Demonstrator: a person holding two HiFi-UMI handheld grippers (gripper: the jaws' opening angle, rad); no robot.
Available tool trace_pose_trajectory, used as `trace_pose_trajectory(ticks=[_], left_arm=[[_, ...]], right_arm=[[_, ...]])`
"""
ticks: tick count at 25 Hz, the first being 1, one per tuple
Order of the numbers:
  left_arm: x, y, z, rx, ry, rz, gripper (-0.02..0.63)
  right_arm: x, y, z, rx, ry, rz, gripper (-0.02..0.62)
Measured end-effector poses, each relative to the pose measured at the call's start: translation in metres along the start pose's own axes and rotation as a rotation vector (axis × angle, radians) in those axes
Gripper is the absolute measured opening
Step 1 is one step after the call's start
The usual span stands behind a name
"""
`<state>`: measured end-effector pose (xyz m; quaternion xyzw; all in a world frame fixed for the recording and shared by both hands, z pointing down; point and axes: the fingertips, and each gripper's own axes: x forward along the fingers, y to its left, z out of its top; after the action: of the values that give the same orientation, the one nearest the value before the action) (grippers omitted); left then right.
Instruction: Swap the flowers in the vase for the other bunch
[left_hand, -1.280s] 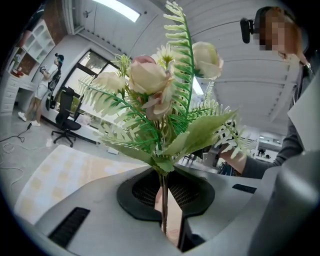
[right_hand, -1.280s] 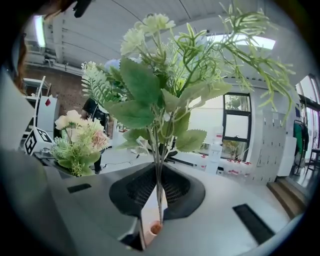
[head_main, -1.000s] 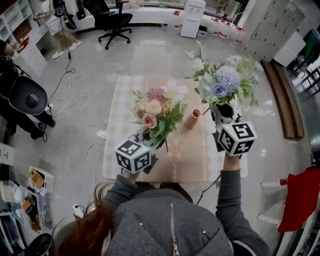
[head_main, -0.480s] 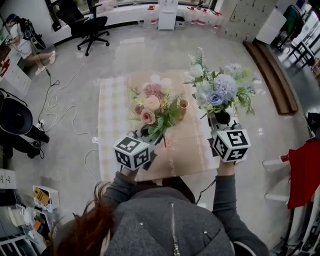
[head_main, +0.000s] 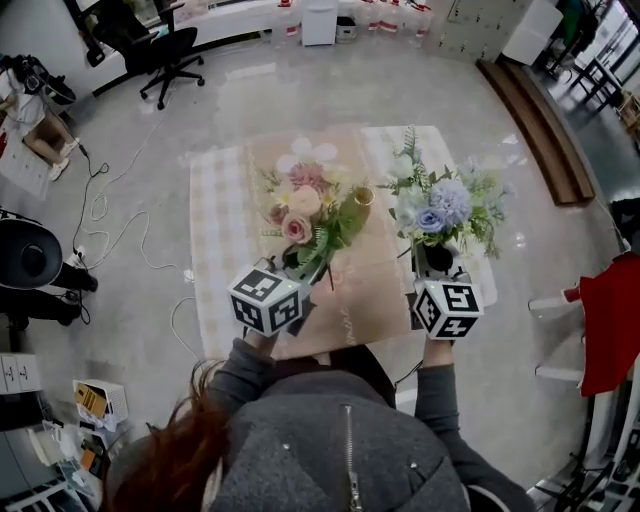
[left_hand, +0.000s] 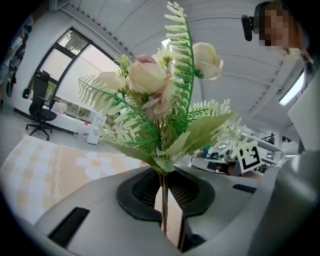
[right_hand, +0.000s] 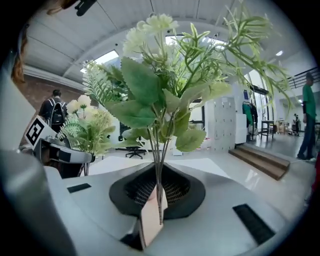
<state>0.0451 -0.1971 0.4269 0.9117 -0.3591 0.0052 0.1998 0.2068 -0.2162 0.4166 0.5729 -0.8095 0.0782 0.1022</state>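
Within left claw (left_hand: 164, 210), pink bunch (head_main: 303, 208); within right claw (right_hand: 159, 200), blue bunch (head_main: 447, 203)

Small vase (head_main: 363, 196) on flower-print runner (head_main: 372, 290) over checked cloth (head_main: 215, 230)

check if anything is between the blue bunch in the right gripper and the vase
Nothing visible lies between the blue bunch in the right gripper and the vase, whose mouth looks empty. The pink bunch in the left gripper sits close on the vase's other side, its leaves near the rim.
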Motion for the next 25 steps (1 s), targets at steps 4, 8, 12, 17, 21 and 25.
trace_pose_trajectory(ticks=[4,8,12,17,21,25], left_arm=[[0.001,0.001,-0.005,-0.017,0.006,-0.010,0.046],[0.001,0.001,-0.011,-0.026,0.002,-0.007,0.048],[0.003,0.005,-0.005,-0.035,-0.001,0.001,0.049],[0.001,0.009,-0.003,-0.043,0.003,0.008,0.049],[0.001,0.009,-0.006,-0.041,0.006,0.011,0.049],[0.002,0.006,-0.008,-0.021,0.018,0.007,0.048]], right_arm=[[-0.006,-0.008,-0.029,0.053,0.022,-0.072,0.032],[-0.013,-0.010,-0.049,0.028,0.051,-0.120,0.031],[-0.014,-0.007,-0.050,0.034,0.053,-0.134,0.032],[-0.015,-0.006,-0.053,0.039,0.059,-0.144,0.031],[-0.014,-0.007,-0.053,0.052,0.051,-0.142,0.032],[-0.015,-0.007,-0.054,0.054,0.053,-0.138,0.032]])
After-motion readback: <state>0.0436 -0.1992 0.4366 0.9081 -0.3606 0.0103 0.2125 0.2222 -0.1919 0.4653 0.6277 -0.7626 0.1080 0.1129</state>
